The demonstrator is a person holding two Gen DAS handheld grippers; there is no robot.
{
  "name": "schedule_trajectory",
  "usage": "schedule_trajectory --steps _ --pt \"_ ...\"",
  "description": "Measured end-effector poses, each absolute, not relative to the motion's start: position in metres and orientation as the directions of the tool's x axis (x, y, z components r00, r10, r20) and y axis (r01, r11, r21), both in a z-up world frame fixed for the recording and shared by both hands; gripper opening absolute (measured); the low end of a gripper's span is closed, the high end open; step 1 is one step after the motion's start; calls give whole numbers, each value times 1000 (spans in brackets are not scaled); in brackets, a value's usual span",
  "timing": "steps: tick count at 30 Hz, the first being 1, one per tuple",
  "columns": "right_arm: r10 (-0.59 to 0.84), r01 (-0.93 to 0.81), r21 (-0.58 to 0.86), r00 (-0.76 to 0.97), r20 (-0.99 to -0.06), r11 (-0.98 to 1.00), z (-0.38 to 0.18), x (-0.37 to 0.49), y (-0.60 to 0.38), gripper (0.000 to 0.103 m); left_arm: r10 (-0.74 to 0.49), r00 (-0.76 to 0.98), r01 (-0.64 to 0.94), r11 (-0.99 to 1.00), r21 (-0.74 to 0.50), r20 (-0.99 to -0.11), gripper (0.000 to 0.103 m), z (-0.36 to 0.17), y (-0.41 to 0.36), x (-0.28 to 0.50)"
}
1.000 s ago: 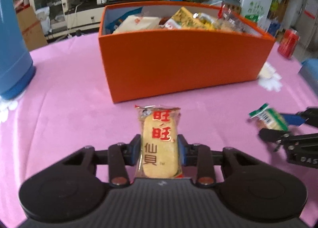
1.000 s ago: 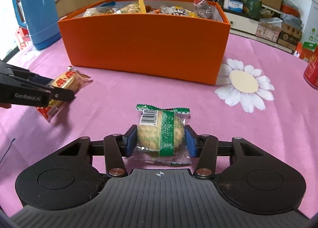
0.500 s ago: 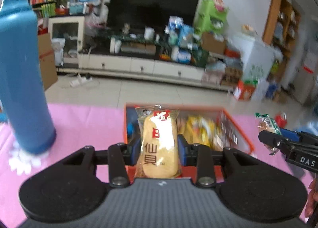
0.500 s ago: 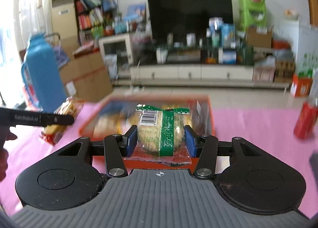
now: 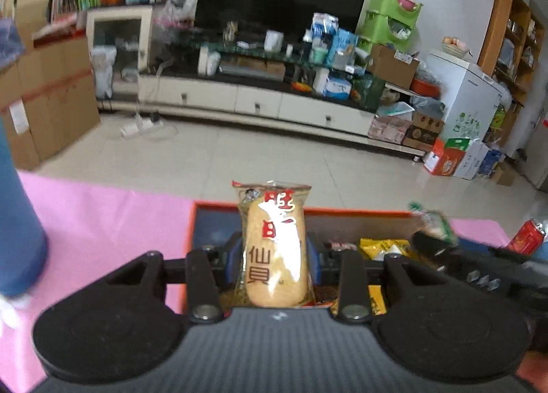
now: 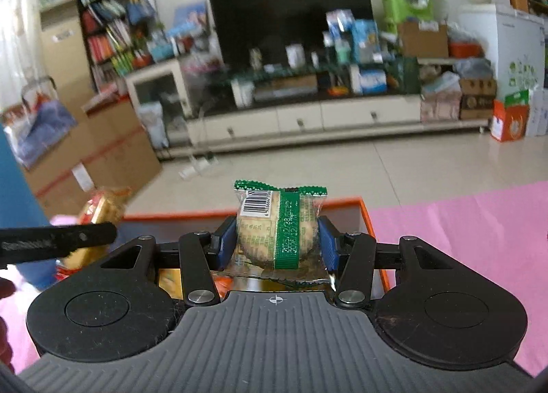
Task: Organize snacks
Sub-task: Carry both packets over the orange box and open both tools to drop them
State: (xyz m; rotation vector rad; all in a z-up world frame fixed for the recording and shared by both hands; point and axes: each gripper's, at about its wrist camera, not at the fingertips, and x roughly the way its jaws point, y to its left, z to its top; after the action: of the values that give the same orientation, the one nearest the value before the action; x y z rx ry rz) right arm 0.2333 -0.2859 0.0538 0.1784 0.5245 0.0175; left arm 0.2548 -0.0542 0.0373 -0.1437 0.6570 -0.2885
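The table (image 5: 102, 221) wears a pink cloth, and the orange box (image 5: 359, 212) sits on it, open at the top, with yellow and red snack packets (image 5: 383, 249) already lying inside. A tall blue flask (image 5: 17, 221) stands on the cloth well to the left of the box, and a red drink can (image 5: 525, 237) stands out past the box's right end.

Both tools are held up above the open box. The left hand-held gripper (image 5: 274, 252) is clamped on a rice cracker packet (image 5: 274, 249), which stands upright between the blue pads (image 5: 315, 256), its red and black Chinese lettering facing the camera. From the right wrist view the same packet (image 6: 102, 211) shows blurred at the left, over the box's near corner.

The right hand-held gripper (image 6: 279, 242) is closed on a round biscuit packet (image 6: 279, 228) with a green band and a barcode, pinched at its sides and held upright over the right part of the box (image 6: 364, 211). From the left wrist view that biscuit (image 5: 433, 221) appears blurred, above the box's far rim.
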Motion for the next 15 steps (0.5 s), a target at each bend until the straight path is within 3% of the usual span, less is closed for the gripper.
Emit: schedule_trajectory --steps 3,7,9,11,13,15 --pt "76 23 164 815 -574 986 31 250 -279 33 -278 741 211 960 -181 -611 36 20 -62 262" --pt "51 12 105 815 -577 994 27 252 -266 34 -235 750 216 971 -106 -618 42 10 -68 260" --pt "57 14 118 817 -574 993 26 251 -268 34 -240 751 215 970 -116 -615 47 11 -67 259" --pt "67 11 130 816 -574 991 27 249 -271 36 -251 749 214 968 -135 -614 63 13 -65 259" --pt "84 7 156 817 -570 988 29 248 -275 45 -253 754 211 967 -140 -607 64 15 -65 256" --pt "93 9 182 832 -546 983 35 244 -277 68 -249 766 207 968 -139 -592 67 22 -65 251"
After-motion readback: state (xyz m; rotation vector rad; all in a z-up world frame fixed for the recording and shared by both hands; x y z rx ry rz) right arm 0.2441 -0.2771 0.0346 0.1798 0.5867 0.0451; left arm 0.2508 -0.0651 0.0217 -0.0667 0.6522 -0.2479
